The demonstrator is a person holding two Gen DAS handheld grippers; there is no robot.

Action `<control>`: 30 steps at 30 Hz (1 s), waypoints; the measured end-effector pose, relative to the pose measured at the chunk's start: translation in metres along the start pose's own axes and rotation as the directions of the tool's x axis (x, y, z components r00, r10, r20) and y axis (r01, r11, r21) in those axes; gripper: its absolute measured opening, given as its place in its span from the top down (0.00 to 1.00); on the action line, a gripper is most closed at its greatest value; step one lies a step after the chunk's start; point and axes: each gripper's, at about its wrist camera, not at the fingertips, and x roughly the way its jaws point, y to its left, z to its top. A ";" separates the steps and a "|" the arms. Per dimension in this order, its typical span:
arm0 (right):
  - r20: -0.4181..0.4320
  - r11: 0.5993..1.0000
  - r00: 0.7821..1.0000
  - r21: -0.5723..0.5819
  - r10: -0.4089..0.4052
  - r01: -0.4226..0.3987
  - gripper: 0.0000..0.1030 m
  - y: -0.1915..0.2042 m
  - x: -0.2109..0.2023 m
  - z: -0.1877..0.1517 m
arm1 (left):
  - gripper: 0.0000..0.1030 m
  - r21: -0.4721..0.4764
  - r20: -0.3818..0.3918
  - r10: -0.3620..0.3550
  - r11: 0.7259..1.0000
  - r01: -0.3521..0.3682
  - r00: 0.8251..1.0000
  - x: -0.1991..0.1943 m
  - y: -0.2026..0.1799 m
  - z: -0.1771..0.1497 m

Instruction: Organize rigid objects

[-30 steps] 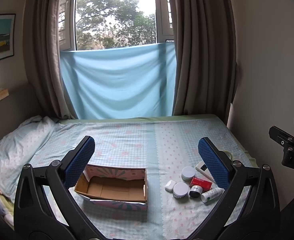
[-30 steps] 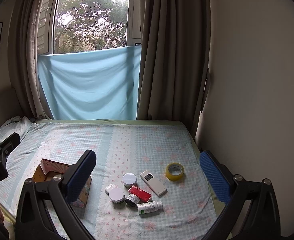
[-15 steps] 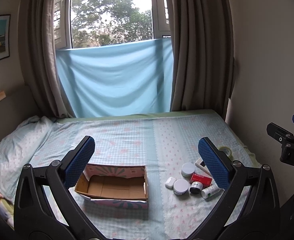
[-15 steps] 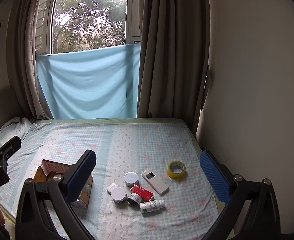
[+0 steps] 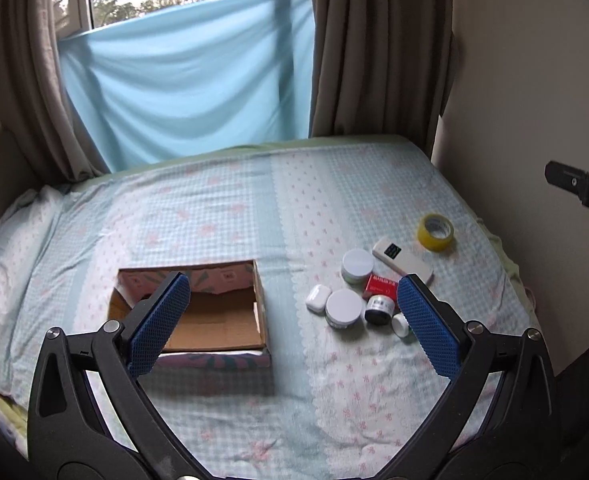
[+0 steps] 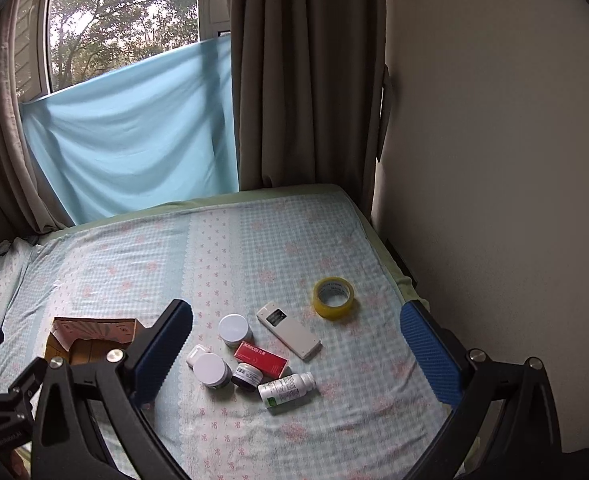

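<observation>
An open empty cardboard box (image 5: 214, 320) lies on the bed, also seen at the left of the right wrist view (image 6: 90, 340). To its right lies a cluster: two white-lidded jars (image 6: 234, 330) (image 6: 212, 370), a small white case (image 6: 196, 354), a dark jar (image 6: 246, 376), a red box (image 6: 260, 358), a white bottle on its side (image 6: 286, 388), a white remote (image 6: 288, 330) and a yellow tape roll (image 6: 333, 297). My left gripper (image 5: 290, 308) is open and empty above the box and cluster. My right gripper (image 6: 294, 344) is open and empty above the cluster.
The bed (image 6: 254, 248) has a checked sheet, with a pillow (image 5: 10, 248) at the left. A wall (image 6: 494, 160) runs close along the right bed edge. Curtains and a blue cloth (image 5: 190, 72) hang at the far end.
Both grippers have moved forward and tilted down over the bed, so the box and cluster look nearer and larger. Both stay open. No object has moved.
</observation>
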 end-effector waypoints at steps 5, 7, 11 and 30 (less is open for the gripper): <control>-0.067 1.000 0.998 0.005 -0.001 0.001 0.00 -0.021 0.059 0.000 | 0.00 -0.012 -0.113 0.016 1.000 -0.018 0.993 0.058 -0.023 -0.016; -0.100 1.000 0.995 0.007 -0.003 0.004 0.00 -0.029 0.088 -0.002 | 0.00 -0.038 -0.160 0.008 0.999 -0.014 0.987 0.083 -0.030 -0.021; -0.156 1.000 0.988 0.019 -0.013 0.016 0.00 -0.042 0.148 -0.008 | 0.00 -0.075 -0.240 0.003 0.997 -0.022 0.971 0.136 -0.045 -0.032; -0.363 1.000 0.931 0.010 -0.024 0.030 0.00 -0.066 0.391 -0.073 | 0.00 -0.189 -0.554 0.006 0.973 -0.133 0.832 0.353 -0.073 -0.093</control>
